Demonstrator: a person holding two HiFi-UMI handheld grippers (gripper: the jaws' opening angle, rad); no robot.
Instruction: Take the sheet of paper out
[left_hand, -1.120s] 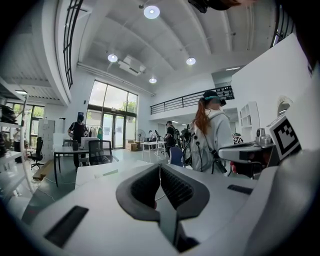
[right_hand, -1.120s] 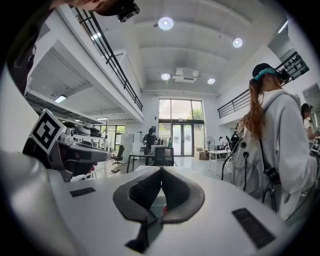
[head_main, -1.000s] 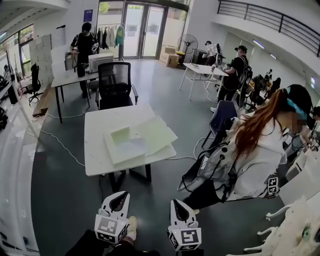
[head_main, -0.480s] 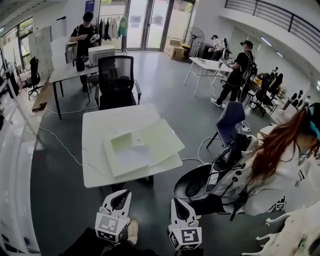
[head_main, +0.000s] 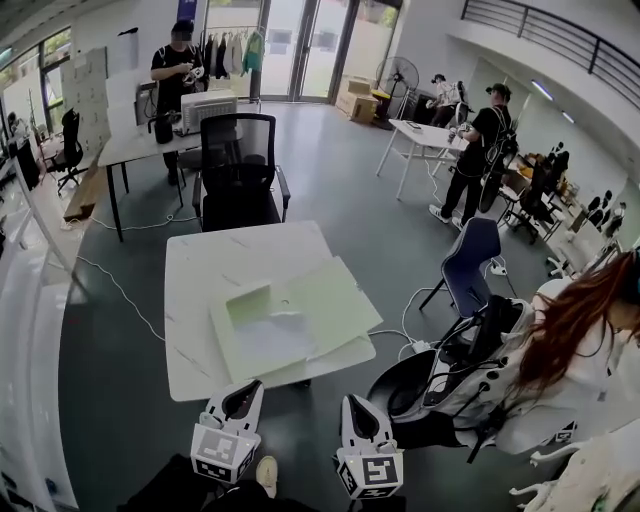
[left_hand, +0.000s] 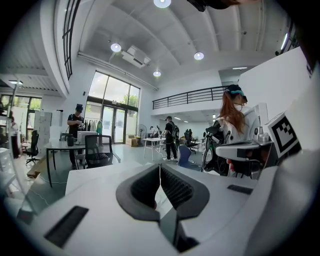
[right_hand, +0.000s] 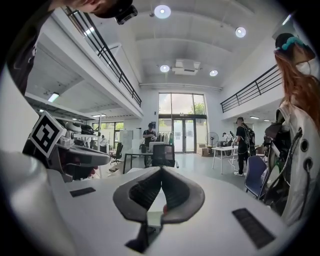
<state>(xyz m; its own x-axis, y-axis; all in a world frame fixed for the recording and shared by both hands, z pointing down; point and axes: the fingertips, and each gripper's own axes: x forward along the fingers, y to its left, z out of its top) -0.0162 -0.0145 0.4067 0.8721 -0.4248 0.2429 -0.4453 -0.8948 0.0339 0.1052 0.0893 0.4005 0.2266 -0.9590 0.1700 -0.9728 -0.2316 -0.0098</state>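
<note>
A pale green folder lies open on the white table, and a white sheet of paper rests on its near half. In the head view my left gripper and right gripper hang side by side just short of the table's near edge, apart from the folder. Both point toward the table. In the left gripper view the left gripper has its jaws closed together with nothing between them. The right gripper shows the same in its own view.
A black office chair stands at the table's far side. To the right are a blue chair, a black bag on the floor and a person with long reddish hair. Other people and tables stand further back.
Both grippers and the head view have come closer to the table, which now sits larger and lower in the view. The person at the right has slid toward the right edge.
</note>
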